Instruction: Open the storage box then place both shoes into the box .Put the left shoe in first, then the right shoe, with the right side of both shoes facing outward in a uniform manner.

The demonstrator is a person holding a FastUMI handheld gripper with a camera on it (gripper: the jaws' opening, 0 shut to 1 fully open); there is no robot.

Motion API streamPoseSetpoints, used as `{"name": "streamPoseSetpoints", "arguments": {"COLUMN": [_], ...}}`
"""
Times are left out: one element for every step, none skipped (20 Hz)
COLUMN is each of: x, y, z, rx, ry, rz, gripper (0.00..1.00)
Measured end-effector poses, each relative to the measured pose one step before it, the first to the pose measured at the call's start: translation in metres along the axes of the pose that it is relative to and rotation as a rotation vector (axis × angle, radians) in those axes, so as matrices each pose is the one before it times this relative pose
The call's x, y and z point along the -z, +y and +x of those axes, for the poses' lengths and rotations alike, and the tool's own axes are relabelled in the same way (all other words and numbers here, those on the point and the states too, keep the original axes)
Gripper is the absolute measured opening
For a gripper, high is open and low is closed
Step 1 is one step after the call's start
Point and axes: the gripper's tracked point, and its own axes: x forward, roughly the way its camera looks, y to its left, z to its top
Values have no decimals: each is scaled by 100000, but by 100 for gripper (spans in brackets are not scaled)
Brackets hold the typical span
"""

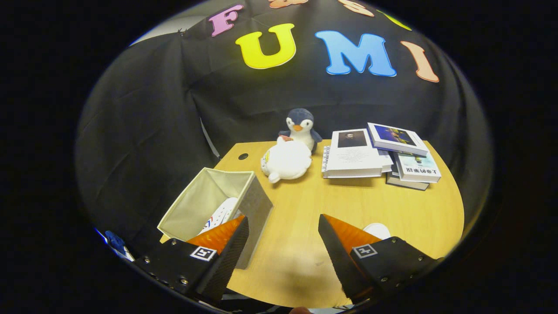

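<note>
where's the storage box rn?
In the gripper view the storage box stands open on the wooden table, just beyond the one finger of the open gripper, nearer than the white plush toy; a white shoe lies inside.

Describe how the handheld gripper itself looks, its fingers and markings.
The two-finger gripper has wedge-shaped fingers with ribbed orange upper faces and black textured inner pads. Each sits on a black block fastened with small silver screws. A white square tag with a black pattern marks each block. The fingers stand apart, holding nothing.
</note>
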Motion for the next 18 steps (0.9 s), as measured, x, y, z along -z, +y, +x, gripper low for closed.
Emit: {"name": "streamPoseSetpoints", "arguments": {"x": [252, 178, 154, 197, 291, 228, 275, 241, 283, 291, 529, 535, 666, 589, 686, 610, 803, 646], "y": [-1156, -1200, -1334, -1187, -946, -856, -931, -857, -918, -870, -890, -900, -870, -777, -915, -794, -641, -568], "z": [-242, -169, -102, -54, -6, -28, 204, 72, 136, 119, 116, 200, 196, 163, 240, 199, 120, 241], "rx": [1505, 2039, 2322, 2047, 1257, 1083, 881, 1004, 1015, 912, 1113, 1065, 1040, 1130, 1243, 1121, 876, 577], "ry": [-16, -80, -213, 38, 358, 221, 458, 391, 379, 264, 767, 1113, 1332, 1496, 1412, 1408, 1643, 1366], "rz": [742, 416, -140, -242, 43, 395, 515, 690, 723, 584, 478, 484, 363, 57, -24, -170, -97, -72], "gripper": [98, 98, 98, 98, 98, 98, 98, 98, 98, 98, 98, 98, 98, 98, 98, 98, 98, 98]}}
